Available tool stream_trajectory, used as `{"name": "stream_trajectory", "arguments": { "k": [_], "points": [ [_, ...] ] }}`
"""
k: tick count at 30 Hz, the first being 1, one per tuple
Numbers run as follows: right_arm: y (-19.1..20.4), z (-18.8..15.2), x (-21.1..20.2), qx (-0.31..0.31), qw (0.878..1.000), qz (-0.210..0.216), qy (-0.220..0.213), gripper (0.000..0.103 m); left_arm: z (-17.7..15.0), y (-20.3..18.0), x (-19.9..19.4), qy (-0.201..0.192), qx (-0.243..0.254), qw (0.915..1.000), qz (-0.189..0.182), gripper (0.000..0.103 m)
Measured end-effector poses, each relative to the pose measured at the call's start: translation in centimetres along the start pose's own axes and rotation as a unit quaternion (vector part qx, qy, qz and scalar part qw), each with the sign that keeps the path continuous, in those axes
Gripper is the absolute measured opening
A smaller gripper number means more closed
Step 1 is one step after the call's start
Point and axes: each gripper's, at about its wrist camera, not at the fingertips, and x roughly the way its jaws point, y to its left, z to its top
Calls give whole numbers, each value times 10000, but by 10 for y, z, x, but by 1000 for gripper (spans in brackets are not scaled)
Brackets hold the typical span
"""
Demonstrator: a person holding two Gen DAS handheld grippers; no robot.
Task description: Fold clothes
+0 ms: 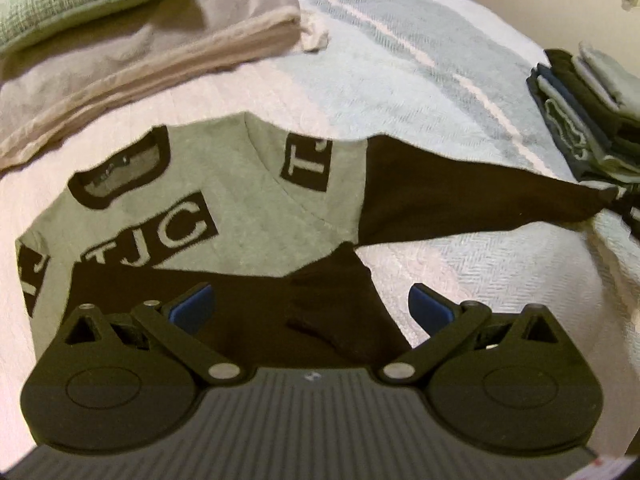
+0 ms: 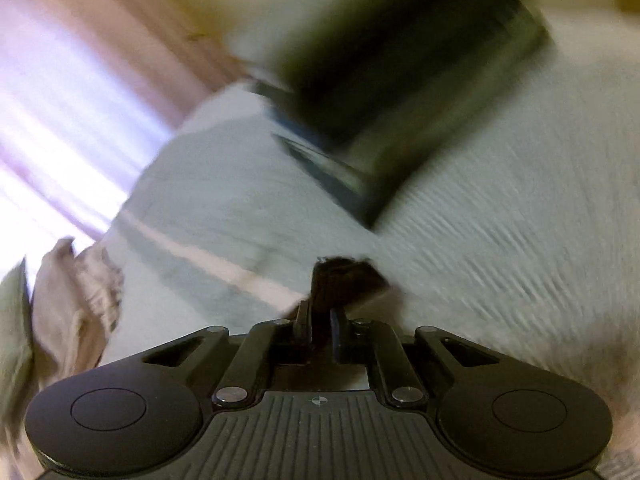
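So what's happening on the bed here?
A person is folding a grey-and-black TJC shirt laid flat on the bed. The right tool is shut on the black sleeve, stretching it sideways. The left tool hovers open over the shirt's hem. Folded clothes are stacked at the right.

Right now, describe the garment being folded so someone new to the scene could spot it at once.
On the pale quilted bedspread, nearest the open left hand-held gripper, lies a grey-and-black sweatshirt. One black sleeve is stretched out toward the stack of folded clothes, its cuff pinched in the right hand-held gripper. Unlike that stack, it is spread out and carries boxed "TJC" lettering.
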Motion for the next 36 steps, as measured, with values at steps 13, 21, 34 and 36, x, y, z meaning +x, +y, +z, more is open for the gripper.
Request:
{"name": "stream_trajectory", "arguments": {
  "k": [13, 21, 34, 36],
  "points": [
    [357, -161, -51, -3288, 8880, 3205, -264, 4, -52, 164, -84, -468, -878, 9942, 397, 101],
    [375, -347, -7, -3838, 8607, 2896, 1673, 5, -128, 276, -92, -81, -1512, 9847, 866, 101],
    [457, -367, -9, -4274, 8227, 3687, 673, 10, -143, 306, -98, -211, -1788, 9813, 686, 101],
    [460, -392, 4, -4669, 8031, 3480, 1263, 38, -144, 309, -94, -160, -1834, 9803, 710, 101]
  ]
}}
